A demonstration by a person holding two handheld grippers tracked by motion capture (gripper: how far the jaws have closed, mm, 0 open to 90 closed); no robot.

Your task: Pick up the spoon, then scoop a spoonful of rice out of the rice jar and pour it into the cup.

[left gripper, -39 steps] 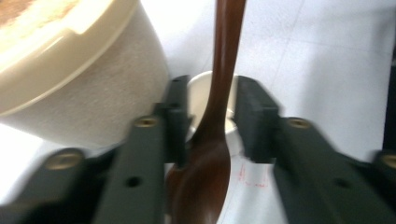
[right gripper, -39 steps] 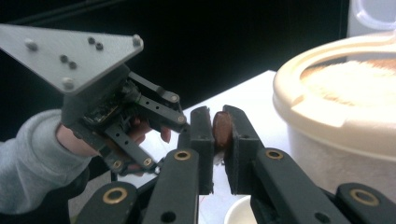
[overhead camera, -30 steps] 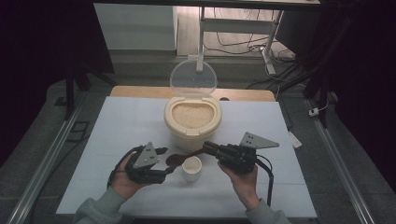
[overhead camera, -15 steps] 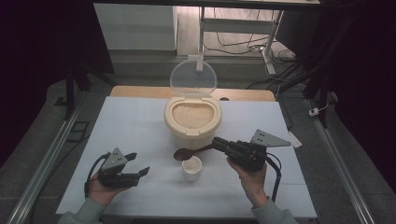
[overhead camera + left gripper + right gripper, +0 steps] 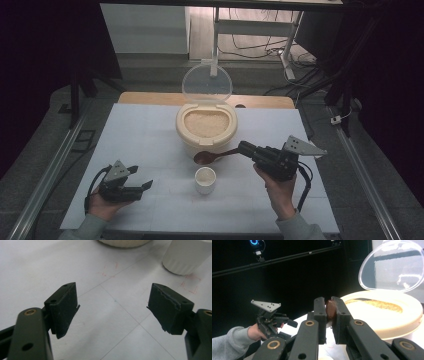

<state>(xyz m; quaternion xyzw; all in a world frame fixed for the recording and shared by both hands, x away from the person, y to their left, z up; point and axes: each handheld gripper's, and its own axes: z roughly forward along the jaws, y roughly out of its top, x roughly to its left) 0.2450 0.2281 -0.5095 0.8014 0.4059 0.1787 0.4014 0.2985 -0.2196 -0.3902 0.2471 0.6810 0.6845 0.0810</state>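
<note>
A: The room around the white counter [image 5: 150, 135] is dark, with cables on the floor behind it. On the counter, ahead of both claws, stands a cream rice container [image 5: 205, 127] with its clear lid [image 5: 206, 84] tipped up behind it and pale rice [image 5: 205, 123] inside.

B: What does the right claw [image 5: 245, 148] hold?

A: It is clenched on the handle of a brown wooden spoon [image 5: 212, 156]. In the right gripper view the two jaws stand close together with the brown handle [image 5: 331, 308] pinched between them. From the high view the spoon runs out from the claw's tip toward the person's left, its bowl at the far end, just in front of the container's base.

B: And the small white cup [image 5: 205, 179]?

A: It stands on the counter nearer the person than the spoon bowl, to the left of the right claw and a little below its tip. The bowl is beside the cup's far side, not over its mouth; whether it touches the counter cannot be told.

B: The left claw [image 5: 145, 185]?

A: Released. In the left gripper view its jaws stand wide apart with bare counter between them. The cup [image 5: 186, 255] shows beyond its right jaw, apart from it, and the container's base [image 5: 123, 242] lies farther ahead. From the high view that claw rests low at the near left, well apart from the spoon, pointing toward the cup.
</note>
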